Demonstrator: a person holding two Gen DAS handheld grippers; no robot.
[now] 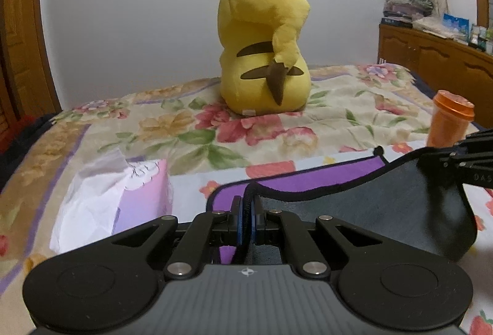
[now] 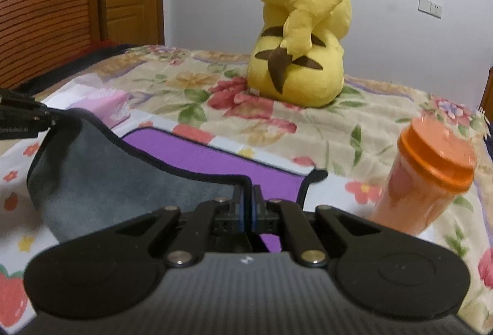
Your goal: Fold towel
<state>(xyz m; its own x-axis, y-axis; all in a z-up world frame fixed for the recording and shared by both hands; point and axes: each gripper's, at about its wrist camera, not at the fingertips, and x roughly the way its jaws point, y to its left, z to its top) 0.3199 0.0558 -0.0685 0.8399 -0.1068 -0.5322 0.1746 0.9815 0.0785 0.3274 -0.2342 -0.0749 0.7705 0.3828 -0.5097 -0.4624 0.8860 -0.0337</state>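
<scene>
– What's on the bed, starting from the left?

– A pink tissue pack (image 1: 135, 196) with crumpled white paper spilling out, lying on a floral quilt (image 1: 191, 131). Next, the left gripper (image 1: 246, 211), its blue-padded jaws pressed tight on the black piped edge of the towel (image 1: 354, 199).

– What is the towel like?

– Soft and flat, grey on one face, purple on the other. Its near edge is lifted and sags between the two tools, so its long axis runs left to right across the bed; the purple part lies flat beyond, on a strawberry-print sheet (image 2: 18, 298).

– And the other tool?

– The right gripper (image 2: 248, 205) is likewise clamped on the towel's near corner.

– Anything around it?

– A yellow plush toy (image 1: 262, 58) sits upright behind, back to us. At the right stands an orange lidded cup (image 2: 428, 178), just beside the towel's corner.
</scene>
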